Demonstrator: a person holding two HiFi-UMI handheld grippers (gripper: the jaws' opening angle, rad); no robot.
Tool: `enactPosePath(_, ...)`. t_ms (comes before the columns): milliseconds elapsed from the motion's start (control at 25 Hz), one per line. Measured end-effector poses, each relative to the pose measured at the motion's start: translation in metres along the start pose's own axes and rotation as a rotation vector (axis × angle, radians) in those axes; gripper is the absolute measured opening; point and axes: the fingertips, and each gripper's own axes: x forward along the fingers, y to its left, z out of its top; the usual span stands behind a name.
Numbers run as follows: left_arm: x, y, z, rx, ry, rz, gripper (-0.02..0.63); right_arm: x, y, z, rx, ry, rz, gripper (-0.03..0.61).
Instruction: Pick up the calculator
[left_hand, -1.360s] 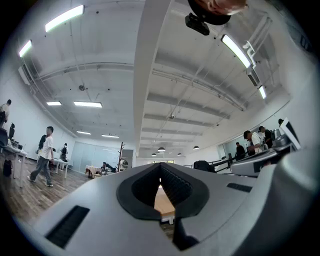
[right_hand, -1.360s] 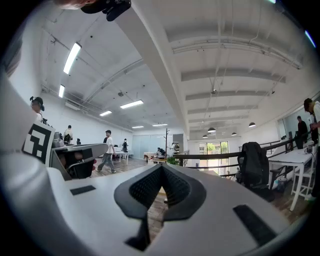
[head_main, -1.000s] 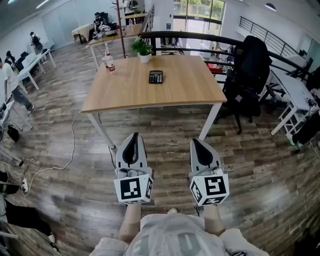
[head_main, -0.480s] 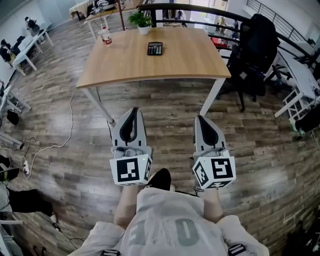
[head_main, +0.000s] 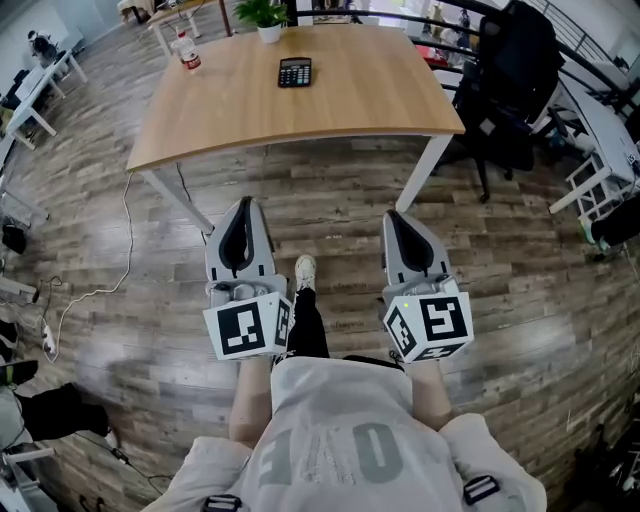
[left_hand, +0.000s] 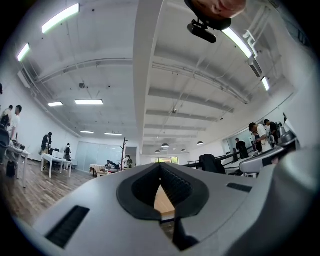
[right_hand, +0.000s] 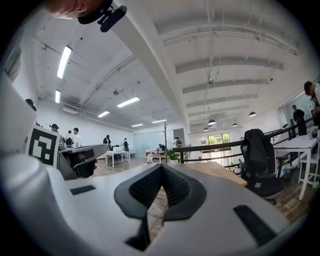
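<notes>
Fig.: approach stage. Calculator lies on wooden table, far-centre, untouched. L gripper & R gripper both clenched, empty (pads meet in own views), over floor well short of table's near edge; reach, opening, grasp, lift all remain

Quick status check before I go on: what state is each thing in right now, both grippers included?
Calculator: lying flat on the table, untouched.
Bottle: upright, at the table's far left corner.
Potted plant: upright, at the table's far edge.
Left gripper: shut, empty, short of the table.
Right gripper: shut, empty, short of the table.
</notes>
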Motion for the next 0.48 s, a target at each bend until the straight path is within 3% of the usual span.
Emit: enactPosePath(480,0.18,0.076,-0.035,-0.034,0.017,0.04,0.009,0.187,-0.037,0.029,-0.086,0.028,0.025,0.018)
